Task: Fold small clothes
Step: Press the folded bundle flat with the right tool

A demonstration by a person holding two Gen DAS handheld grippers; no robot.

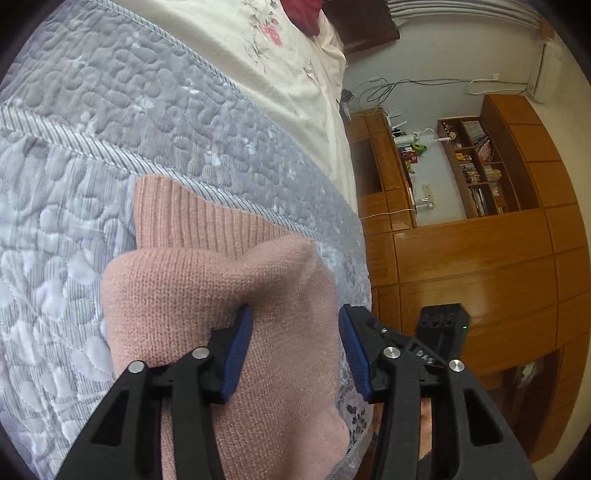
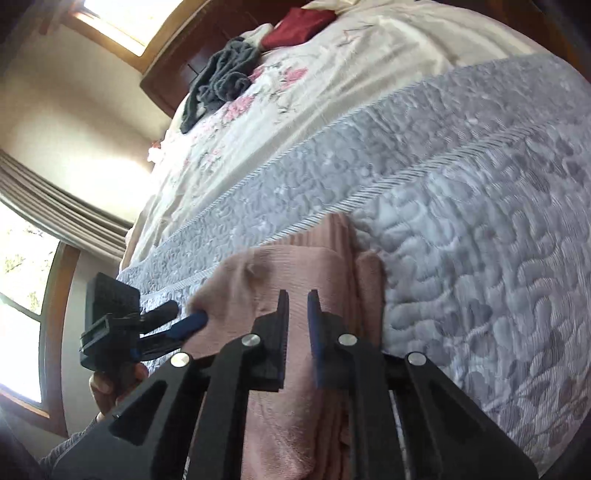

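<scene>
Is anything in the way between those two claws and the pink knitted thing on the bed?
Nothing visible. The left gripper and right gripper are both open, right over the pink sweater on the grey quilt.

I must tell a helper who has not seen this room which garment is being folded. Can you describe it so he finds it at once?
Start from the bed with the grey quilted cover. Near its edge lies the pink knitted sweater, partly folded, with a ribbed band at one end. The dark grey garment and the red cloth lie far off on the floral sheet; only the pink one is between both grippers.
</scene>
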